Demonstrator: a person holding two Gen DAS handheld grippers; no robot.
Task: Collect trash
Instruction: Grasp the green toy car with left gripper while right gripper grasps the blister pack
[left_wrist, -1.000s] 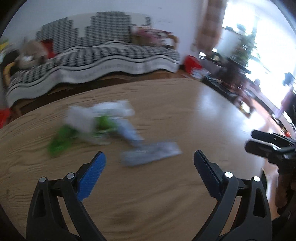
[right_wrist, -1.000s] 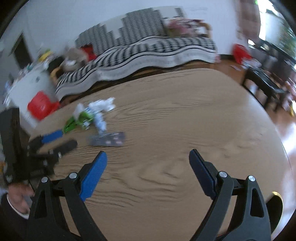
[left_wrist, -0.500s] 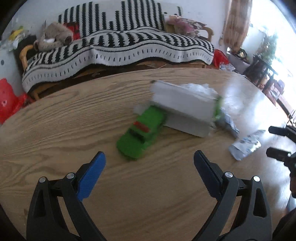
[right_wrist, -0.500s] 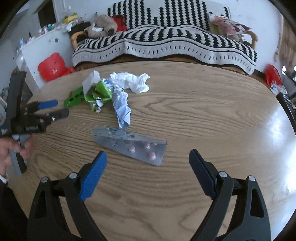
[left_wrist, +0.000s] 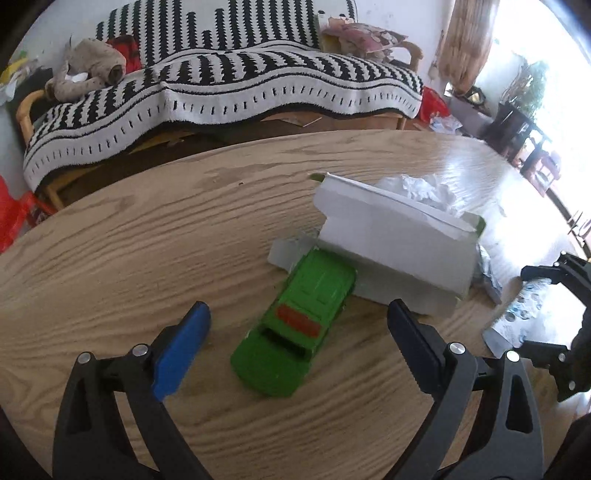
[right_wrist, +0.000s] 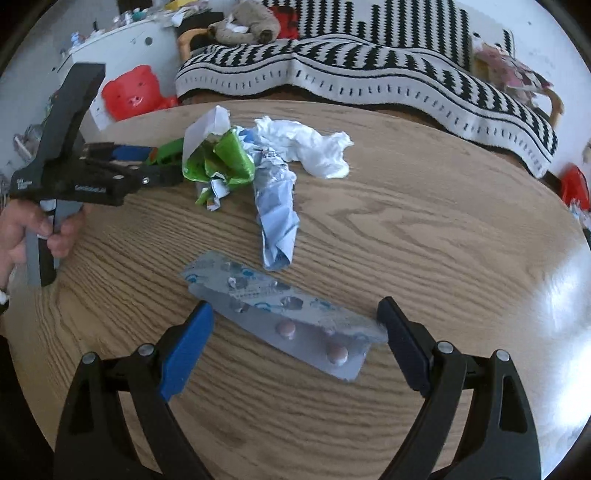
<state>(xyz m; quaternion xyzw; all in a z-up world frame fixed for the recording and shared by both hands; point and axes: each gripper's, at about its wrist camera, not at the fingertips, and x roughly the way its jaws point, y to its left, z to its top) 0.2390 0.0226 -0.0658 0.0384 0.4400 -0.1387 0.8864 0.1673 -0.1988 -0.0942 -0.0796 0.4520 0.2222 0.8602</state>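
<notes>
We see a round wooden table (left_wrist: 129, 236) in a living room. Behind it stands a sofa under a black-and-white striped cover (left_wrist: 236, 74), against a white wall (right_wrist: 554, 33). A curtain (left_wrist: 465, 44) hangs beside a very bright window (left_wrist: 554, 96) on the right.

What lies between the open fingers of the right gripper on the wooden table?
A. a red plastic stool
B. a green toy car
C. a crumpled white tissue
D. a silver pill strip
D: in the right wrist view, the pill strip lies flat on the table between the spread fingers of the right gripper, which do not press on it.
</notes>
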